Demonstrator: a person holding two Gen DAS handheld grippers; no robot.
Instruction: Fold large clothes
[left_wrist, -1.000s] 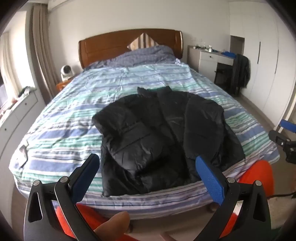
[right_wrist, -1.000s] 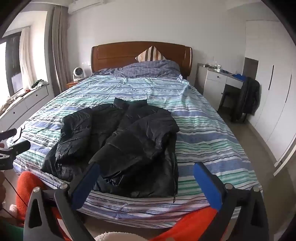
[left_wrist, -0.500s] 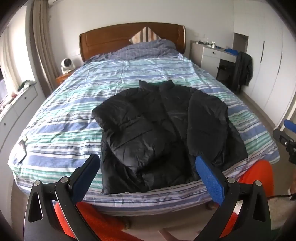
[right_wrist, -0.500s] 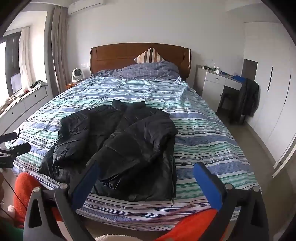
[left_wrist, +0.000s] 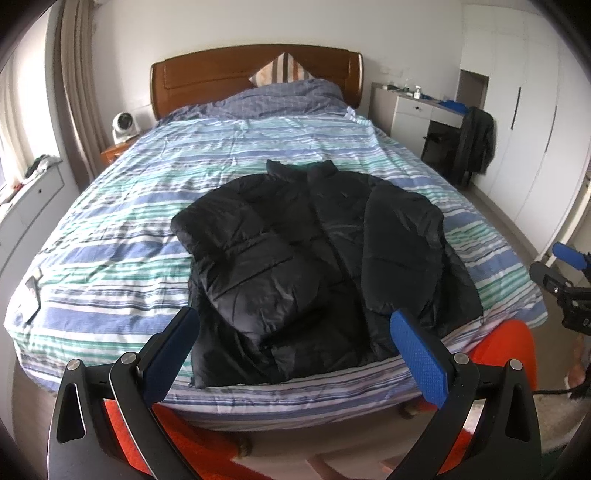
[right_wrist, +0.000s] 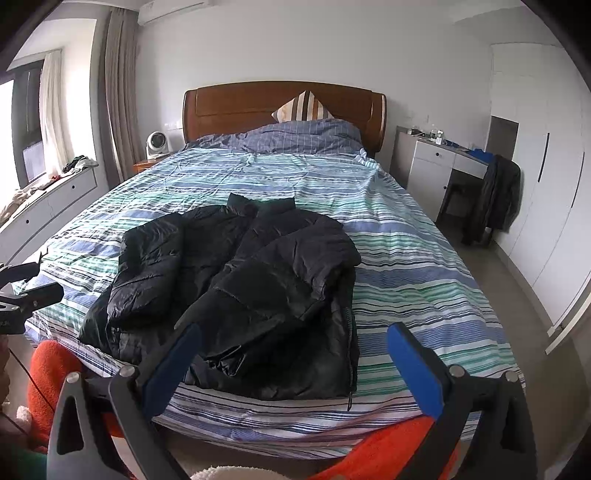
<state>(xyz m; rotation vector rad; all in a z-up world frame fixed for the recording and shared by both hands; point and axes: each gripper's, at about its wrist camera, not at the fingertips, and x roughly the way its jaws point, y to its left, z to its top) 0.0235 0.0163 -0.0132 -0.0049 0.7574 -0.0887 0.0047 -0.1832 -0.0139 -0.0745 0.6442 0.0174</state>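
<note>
The black puffy jacket is lying near the foot edge of the bed. It is looking soft, light and slippery, so grabbing the hem corners seems best. Its collar is pointing to the headboard, and its long way is running up the bed. The left gripper and right gripper are both hanging wide apart, holding nothing.

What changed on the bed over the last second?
Both cameras tilted up slightly, so the bed sits lower in view. The left gripper and right gripper stay open, holding nothing. The jacket lies as before, sleeves folded in.
</note>
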